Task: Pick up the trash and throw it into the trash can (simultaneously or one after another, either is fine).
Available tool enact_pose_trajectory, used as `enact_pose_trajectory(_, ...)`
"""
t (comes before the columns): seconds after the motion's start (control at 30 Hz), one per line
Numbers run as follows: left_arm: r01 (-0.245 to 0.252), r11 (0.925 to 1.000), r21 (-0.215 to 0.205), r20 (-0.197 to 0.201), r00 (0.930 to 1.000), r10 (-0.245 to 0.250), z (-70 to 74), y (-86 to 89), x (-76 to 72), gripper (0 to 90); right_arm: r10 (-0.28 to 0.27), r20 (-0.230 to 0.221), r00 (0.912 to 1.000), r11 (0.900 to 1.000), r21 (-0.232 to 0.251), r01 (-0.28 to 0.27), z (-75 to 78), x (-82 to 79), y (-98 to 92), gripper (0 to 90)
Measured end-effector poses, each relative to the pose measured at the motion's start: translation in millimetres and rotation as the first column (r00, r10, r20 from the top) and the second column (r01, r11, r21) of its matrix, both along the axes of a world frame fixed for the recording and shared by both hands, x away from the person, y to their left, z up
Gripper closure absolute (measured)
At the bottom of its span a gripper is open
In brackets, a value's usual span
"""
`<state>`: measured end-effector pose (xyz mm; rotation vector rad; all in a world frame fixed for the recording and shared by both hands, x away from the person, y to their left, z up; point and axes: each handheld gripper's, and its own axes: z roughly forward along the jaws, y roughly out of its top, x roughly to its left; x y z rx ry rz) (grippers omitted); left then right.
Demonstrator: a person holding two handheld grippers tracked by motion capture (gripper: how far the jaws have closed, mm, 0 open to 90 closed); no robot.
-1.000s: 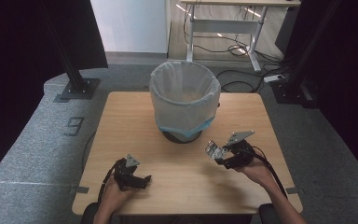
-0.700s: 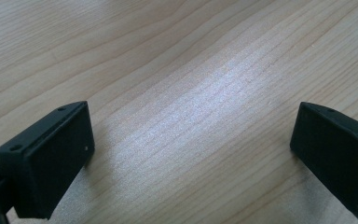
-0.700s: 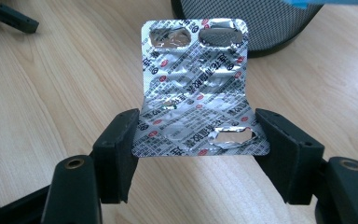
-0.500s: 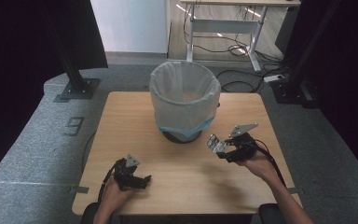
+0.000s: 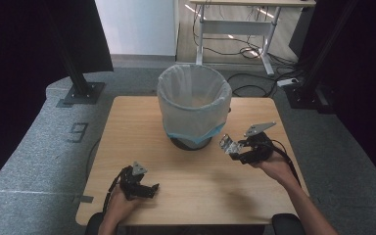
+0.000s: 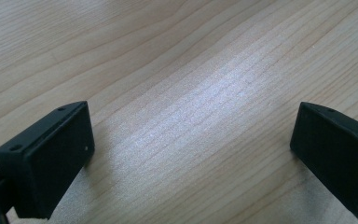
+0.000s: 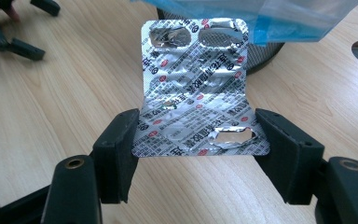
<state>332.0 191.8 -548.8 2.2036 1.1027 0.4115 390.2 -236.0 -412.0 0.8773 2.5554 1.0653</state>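
Pale wood grain runs across the table (image 5: 191, 191) you are working at, with grey carpet around it and dark curtains at both sides. Your right gripper (image 7: 193, 140) has its jaws pinched on the two side edges of a silver blister pack (image 7: 195, 88), which stands up between them, bowed a little, with printed foil facing the camera and several pockets torn open. In the high view that right gripper (image 5: 230, 146) sits above the right part of the table with the blister pack (image 5: 228, 145) at its tip, just beside the foot of the waste bin (image 5: 194, 105). Compared with a second ago, you have lifted this hand and carried it closer to the bin; the grip on the pack is unchanged. The bin is lined with a pale bag whose blue edge hangs down near its dark base, and it stands in the middle of the table toward the far edge. Your left gripper (image 6: 191, 140) rests low over bare wood near the table's front left, its jaws spread wide with nothing between them. In the high view the left gripper (image 5: 152, 188) lies where it was a second ago, well apart from the bin and from your other hand. Beyond the table stands a white desk frame (image 5: 235, 24) with cables on the floor.
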Motion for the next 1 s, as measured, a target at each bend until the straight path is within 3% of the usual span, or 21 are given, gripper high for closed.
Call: enact_pose_trajectory(1.0,0.000,1.0000,0.000,0.000,1.0000,0.000,0.0,0.0,0.0,0.0,-0.017,0.017,0.9997,1.000,0.017,0.017,49.9,20.5,-4.2,33.4)
